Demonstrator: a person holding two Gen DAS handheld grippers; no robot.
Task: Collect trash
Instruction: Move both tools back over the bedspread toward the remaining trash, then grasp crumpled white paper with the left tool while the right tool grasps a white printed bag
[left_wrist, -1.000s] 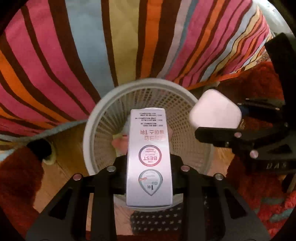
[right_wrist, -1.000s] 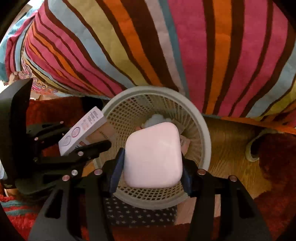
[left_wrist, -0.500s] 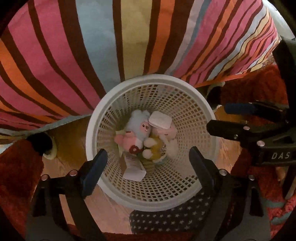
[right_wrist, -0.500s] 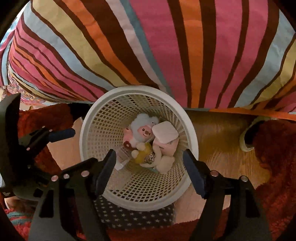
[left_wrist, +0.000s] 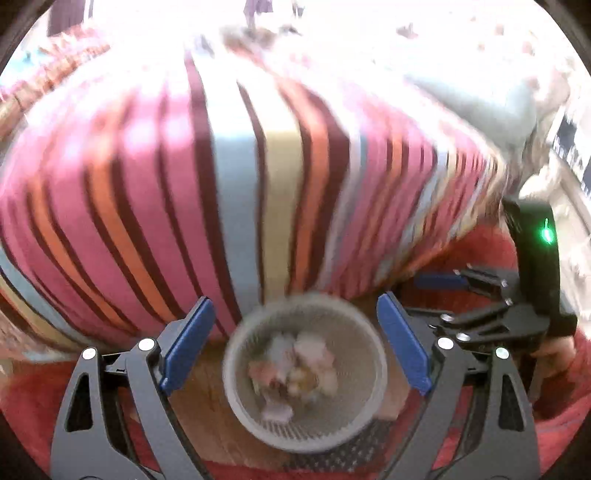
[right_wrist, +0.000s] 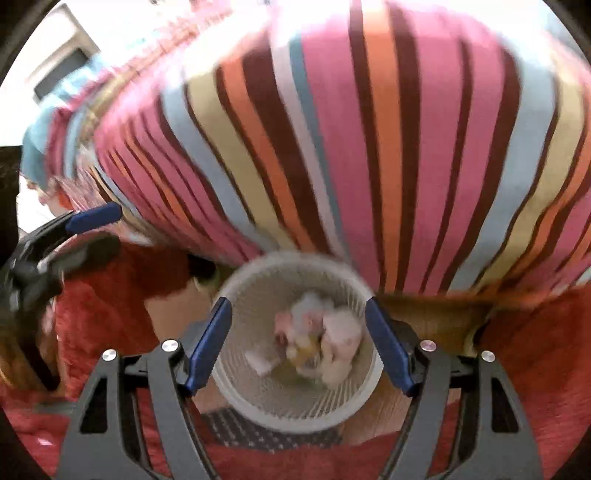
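Hovering above the basket (left_wrist: 236, 373), the left hand-held gripper (left_wrist: 295, 347) and right hand-held gripper (right_wrist: 297, 343) stand spread and empty, the trash (right_wrist: 317, 343) lying in a soft heap inside it. Judging by this, the drop is done; next comes finding more litter. White plastic lattice, round, on wooden floor (right_wrist: 436, 325) beside a striped bed (right_wrist: 369, 147).

- We see a bed covered by a striped bedspread (left_wrist: 229, 177) in pink, orange, brown, pale blue and cream.
- Below it lies a wooden floor (right_wrist: 436, 314), partly covered by a red shaggy rug (right_wrist: 110, 295).
- Strong white light washes out the room's far side, above the bed.
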